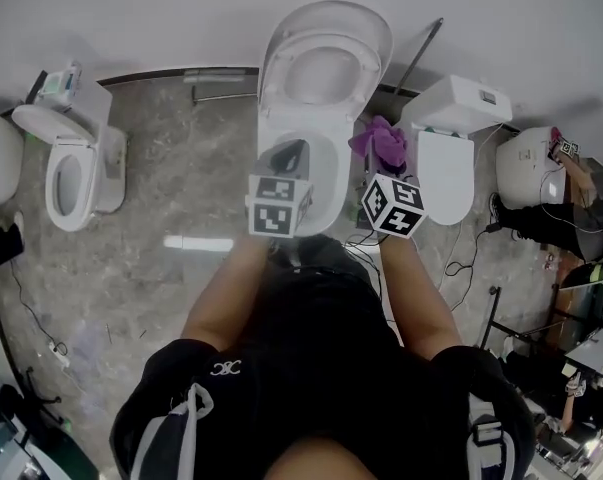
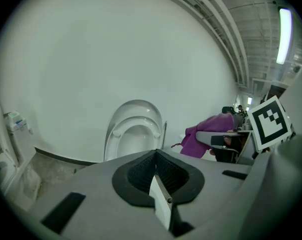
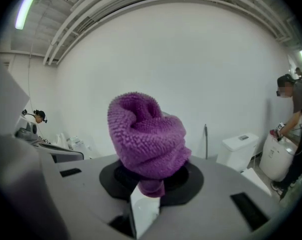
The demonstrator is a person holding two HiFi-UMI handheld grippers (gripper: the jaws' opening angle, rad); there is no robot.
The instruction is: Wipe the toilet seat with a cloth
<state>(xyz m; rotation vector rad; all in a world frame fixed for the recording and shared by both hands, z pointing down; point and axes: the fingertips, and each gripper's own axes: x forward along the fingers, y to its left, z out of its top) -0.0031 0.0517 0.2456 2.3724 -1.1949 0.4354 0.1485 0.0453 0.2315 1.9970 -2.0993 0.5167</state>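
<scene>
The person stands right over the middle toilet (image 1: 303, 118), a gripper in each hand. Its toilet seat (image 1: 324, 71) is tipped up against the raised lid (image 1: 373, 30), both leaning back on the white wall.

The right gripper (image 1: 385, 158) has its jaws clamped on a purple cloth (image 1: 380, 140). The cloth is a knobbly, towelling sort of thing, bunched into a fat wad that stands up out of the jaws (image 3: 146, 135). It hangs in the air just right of the open bowl, clear of the seat, between this toilet and the closed-lid toilet (image 1: 447, 173) next to it.

The left gripper (image 1: 289, 156) hovers over the bowl with its jaws pressed together and nothing between them; its own view looks straight at the upturned seat (image 2: 135, 129).

Another toilet (image 1: 73, 166) sits off to the left on the grey marbled floor (image 1: 181, 198).
</scene>
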